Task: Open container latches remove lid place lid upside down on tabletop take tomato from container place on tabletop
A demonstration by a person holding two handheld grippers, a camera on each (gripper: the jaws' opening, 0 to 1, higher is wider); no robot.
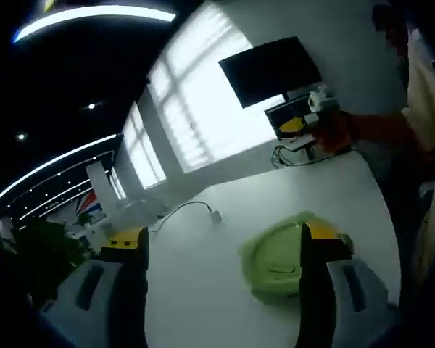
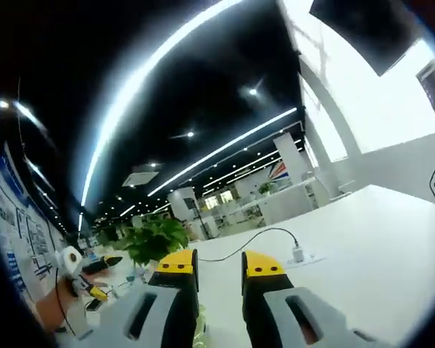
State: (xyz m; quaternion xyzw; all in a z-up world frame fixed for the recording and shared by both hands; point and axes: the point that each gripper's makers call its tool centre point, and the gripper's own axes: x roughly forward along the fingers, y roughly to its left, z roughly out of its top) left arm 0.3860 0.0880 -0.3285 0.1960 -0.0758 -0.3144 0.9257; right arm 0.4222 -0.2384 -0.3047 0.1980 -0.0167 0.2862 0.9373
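Observation:
A round green container with its lid on (image 1: 275,255) sits on the white tabletop (image 1: 203,290). My left gripper (image 1: 225,243) hangs just above and in front of it, jaws wide open, and its right jaw covers the container's right side. My right gripper (image 2: 221,264) is raised and points across the room, its jaws a narrow gap apart with nothing between them. From the left gripper view, the right gripper (image 1: 304,119) is high at the far side, held in a person's hand (image 1: 339,132). The left gripper (image 2: 87,279) appears low on the left of the right gripper view.
A cable with a plug (image 1: 214,215) lies on the table beyond the container. A dark monitor (image 1: 272,69) and a laptop stand at the table's far end. A potted plant (image 2: 156,239) stands past the table edge. A person's body (image 1: 428,123) is at the right.

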